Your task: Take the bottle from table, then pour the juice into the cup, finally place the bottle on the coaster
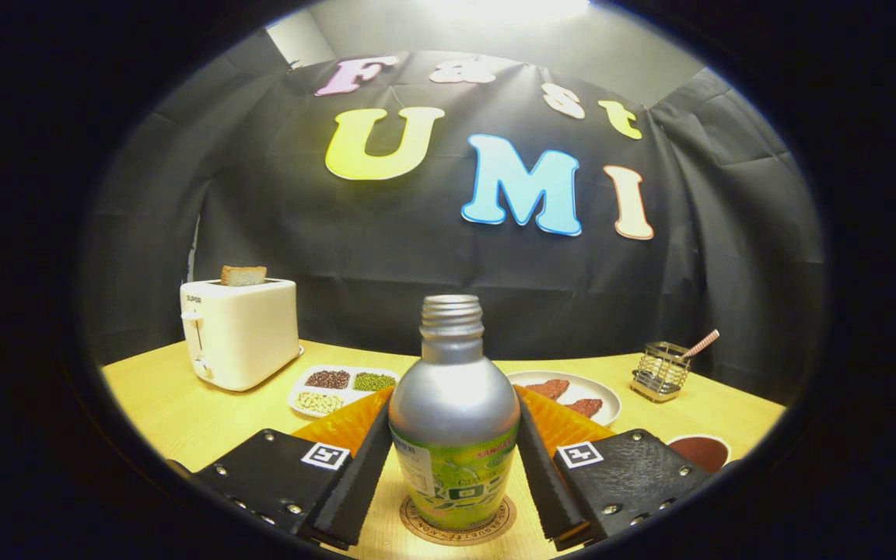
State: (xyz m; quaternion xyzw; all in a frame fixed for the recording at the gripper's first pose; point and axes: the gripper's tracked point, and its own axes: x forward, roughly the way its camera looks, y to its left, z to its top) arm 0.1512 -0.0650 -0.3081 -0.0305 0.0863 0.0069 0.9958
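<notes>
A silver bottle [453,389] with a green label and an uncapped threaded neck stands upright on a round brown coaster [415,523] on the yellow table. My gripper [454,408] holds it between the fingers, and both pads press on the bottle's sides at its widest part. To the right, beside the right finger, a white cup [698,451] holds dark red juice.
Beyond the bottle lie a white compartment tray of beans [339,386] and a white plate [600,397] with reddish pieces. A cream toaster [239,333] with a slice of toast stands at the back left. A wire holder [661,372] with a stick stands at the back right.
</notes>
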